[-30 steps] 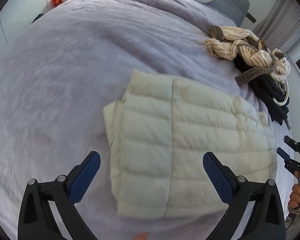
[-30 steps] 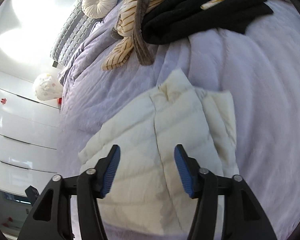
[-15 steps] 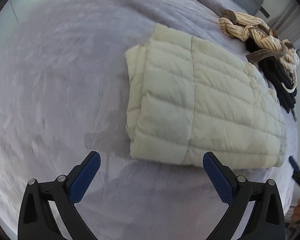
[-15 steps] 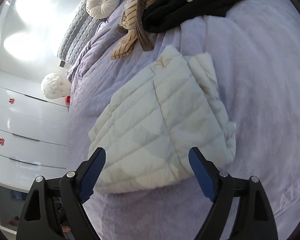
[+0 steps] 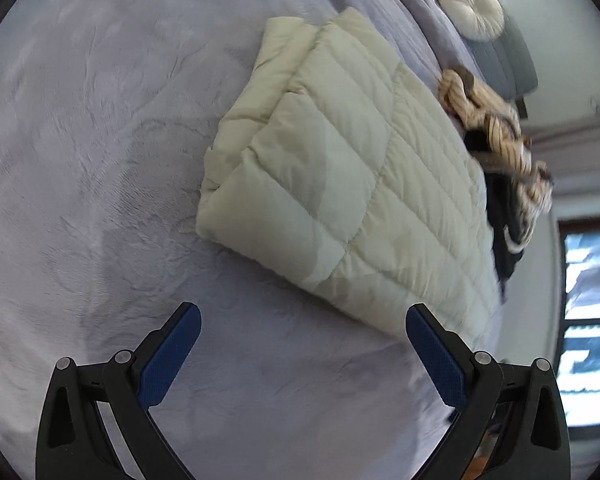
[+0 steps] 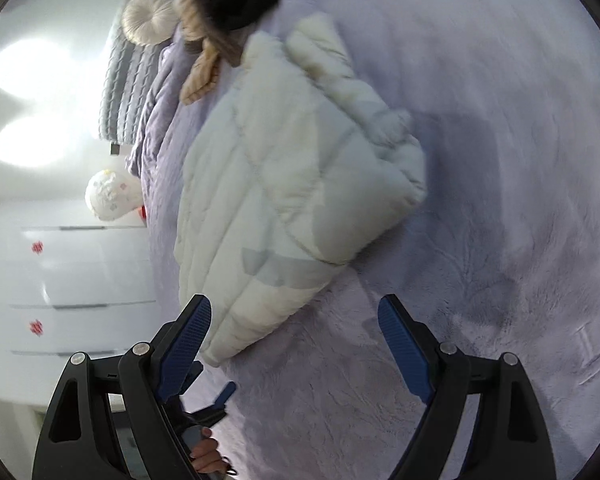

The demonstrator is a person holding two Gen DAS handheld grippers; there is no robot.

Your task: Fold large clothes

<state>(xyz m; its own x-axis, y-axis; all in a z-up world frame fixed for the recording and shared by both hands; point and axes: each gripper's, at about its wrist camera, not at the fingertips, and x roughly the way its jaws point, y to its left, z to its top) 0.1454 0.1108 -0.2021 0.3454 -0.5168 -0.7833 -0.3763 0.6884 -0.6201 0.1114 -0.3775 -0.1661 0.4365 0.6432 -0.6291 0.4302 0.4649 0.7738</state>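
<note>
Both hand-held grippers agape, empty; folded jacket ahead, clothes pile beyond.

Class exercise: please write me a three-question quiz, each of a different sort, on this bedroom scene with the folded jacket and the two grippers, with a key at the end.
1. True or false: the cream jacket lies folded on the purple blanket.
2. Multiple choice: the left gripper has its jaws A) shut on the jacket, B) open and holding nothing, C) shut on the blanket.
3. Fill in: beyond the jacket lies a pile of clothes, striped beige and ____.

Key: 1 true. 2 B; the right gripper is open too. 3 black.
</note>
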